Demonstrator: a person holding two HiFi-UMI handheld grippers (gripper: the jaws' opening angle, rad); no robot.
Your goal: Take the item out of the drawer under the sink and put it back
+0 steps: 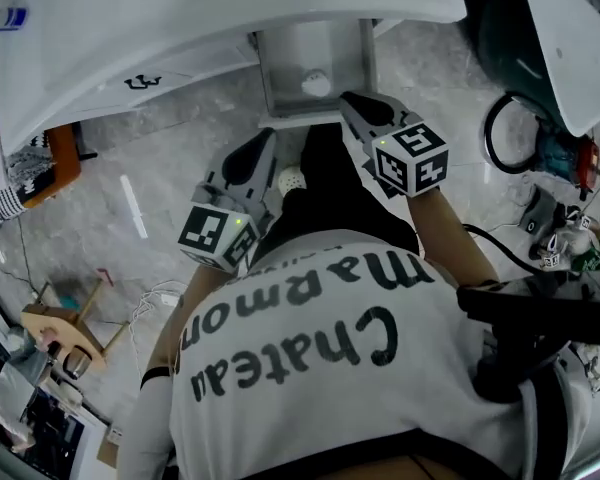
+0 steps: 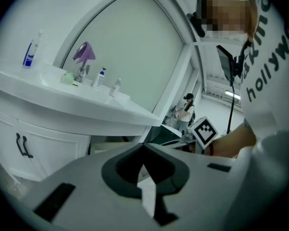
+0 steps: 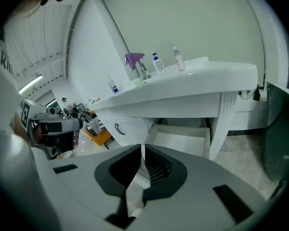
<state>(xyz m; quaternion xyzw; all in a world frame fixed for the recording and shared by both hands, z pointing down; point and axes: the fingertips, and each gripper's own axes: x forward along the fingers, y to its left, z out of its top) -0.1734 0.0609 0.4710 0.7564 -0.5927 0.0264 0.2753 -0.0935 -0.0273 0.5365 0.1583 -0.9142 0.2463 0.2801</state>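
Under the white sink counter the drawer stands pulled out, and a small round white item lies in it. My right gripper hovers just in front of the drawer, shut and empty. My left gripper is a little nearer and to the left, its jaws also together with nothing between them. In the right gripper view the shut gripper points toward the open drawer, whose visible part looks bare. In the left gripper view the gripper faces the counter from below.
A cabinet door with a black handle is left of the drawer. Bottles and a tap stand on the counter. A wooden stool is at the left, with cables and gear at the right. A person stands far off.
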